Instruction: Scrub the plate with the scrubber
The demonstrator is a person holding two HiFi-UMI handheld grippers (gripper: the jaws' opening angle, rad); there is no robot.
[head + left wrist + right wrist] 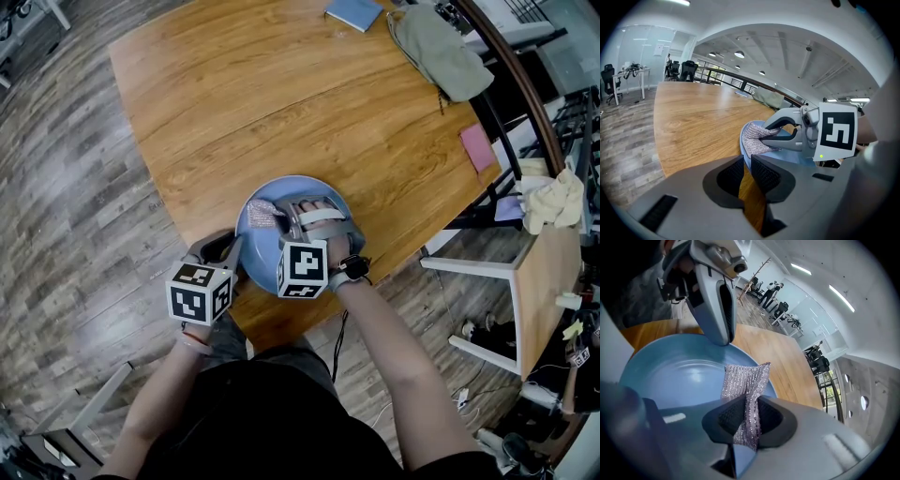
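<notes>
A blue plate lies on the wooden table near its front edge. My left gripper is shut on the plate's near-left rim; in the left gripper view its jaws pinch the blue edge. My right gripper is over the plate, shut on a silvery mesh scrubber. In the right gripper view the scrubber sticks out from the jaws and touches the plate's inside. The left gripper shows at the far rim there.
A grey-green cloth bag and a blue book lie at the table's far right. A pink pad sits by the right edge. A chair with a pale cloth stands to the right. The table's edge is just below the plate.
</notes>
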